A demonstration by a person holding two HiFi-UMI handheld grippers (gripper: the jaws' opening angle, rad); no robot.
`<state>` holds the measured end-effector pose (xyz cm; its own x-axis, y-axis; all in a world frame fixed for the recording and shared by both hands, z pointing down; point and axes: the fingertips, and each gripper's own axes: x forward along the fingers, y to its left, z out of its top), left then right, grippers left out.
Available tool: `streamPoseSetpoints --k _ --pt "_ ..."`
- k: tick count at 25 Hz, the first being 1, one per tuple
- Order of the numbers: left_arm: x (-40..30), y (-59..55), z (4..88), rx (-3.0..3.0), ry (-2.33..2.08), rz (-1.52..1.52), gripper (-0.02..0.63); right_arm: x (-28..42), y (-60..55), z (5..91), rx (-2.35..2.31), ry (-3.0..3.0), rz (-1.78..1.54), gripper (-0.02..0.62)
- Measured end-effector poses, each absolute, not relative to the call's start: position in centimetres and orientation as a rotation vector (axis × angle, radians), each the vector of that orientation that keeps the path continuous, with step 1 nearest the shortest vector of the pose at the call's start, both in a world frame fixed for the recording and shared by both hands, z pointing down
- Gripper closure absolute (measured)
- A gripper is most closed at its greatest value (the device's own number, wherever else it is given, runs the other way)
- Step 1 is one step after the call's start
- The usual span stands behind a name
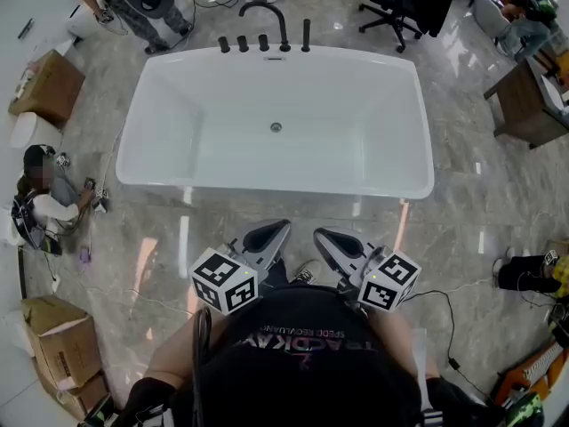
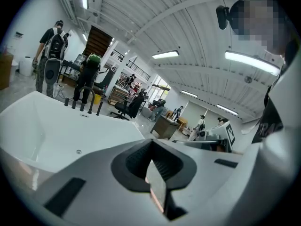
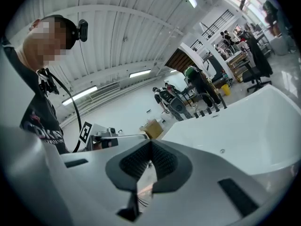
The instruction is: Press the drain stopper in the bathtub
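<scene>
The white bathtub [image 1: 267, 183] lies across the marble floor in front of me. Its small round metal drain stopper [image 1: 276, 127] sits in the middle of the tub floor, toward the faucet side. Both grippers are held close to my body, short of the tub's near rim. The left gripper [image 1: 279, 228] and the right gripper [image 1: 321, 234] point at the tub, each shut with nothing between the jaws. The left gripper view shows its jaws [image 2: 151, 142] closed and the stopper [image 2: 78, 151] far beyond. From the right gripper [image 3: 150, 143] the stopper [image 3: 222, 150] is equally distant.
A black faucet [image 1: 269, 12] and knobs stand on the tub's far rim. A person [image 1: 40, 194] sits on the floor at left near cardboard boxes [image 1: 44, 85]. An office chair [image 1: 400, 7] and a desk [image 1: 532, 105] stand at the back right. Cables trail over the floor.
</scene>
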<state>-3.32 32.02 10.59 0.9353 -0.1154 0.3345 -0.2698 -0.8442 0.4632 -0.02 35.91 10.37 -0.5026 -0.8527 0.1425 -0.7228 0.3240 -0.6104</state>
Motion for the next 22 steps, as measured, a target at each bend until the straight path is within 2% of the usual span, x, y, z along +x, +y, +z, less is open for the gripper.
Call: streamPoseSetpoints --k 22 --pt "-3.0 32.6 9.9 2.603 -0.242 0.445 0.598 -0.4 36.3 9.2 -1.389 2.375 -0.877 0.58"
